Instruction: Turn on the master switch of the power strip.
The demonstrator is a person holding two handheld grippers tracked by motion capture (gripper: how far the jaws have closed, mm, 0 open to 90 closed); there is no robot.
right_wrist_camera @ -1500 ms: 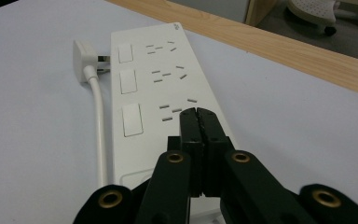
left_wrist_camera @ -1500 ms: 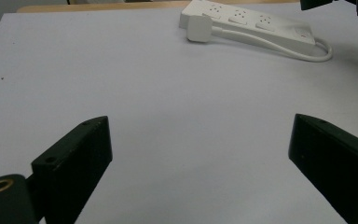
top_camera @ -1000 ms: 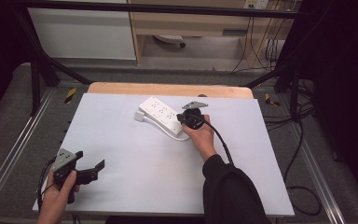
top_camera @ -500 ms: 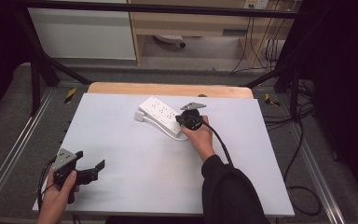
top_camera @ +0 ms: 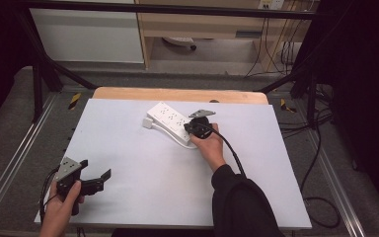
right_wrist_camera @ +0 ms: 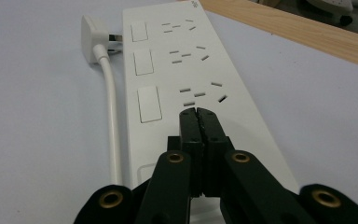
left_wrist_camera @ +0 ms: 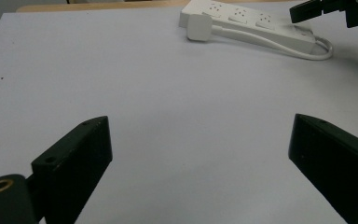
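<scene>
Closely pinched right tool [right_wrist_camera: 198, 112] over the power strip [top_camera: 170, 121]

Its jaws meet with nothing between, covering the strip's near end; contact is unclear. Left tool [left_wrist_camera: 200, 154] gapes empty over bare worktop [top_camera: 143, 173], near the front-left edge, well apart from strip and plug [left_wrist_camera: 199, 27].

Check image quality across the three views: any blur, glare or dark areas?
High view: even light on the table, dark surroundings. Left gripper view: near jaws soft, power strip fairly sharp. Right gripper view: power strip crisp, no glare, shut right tool slightly soft.
</scene>
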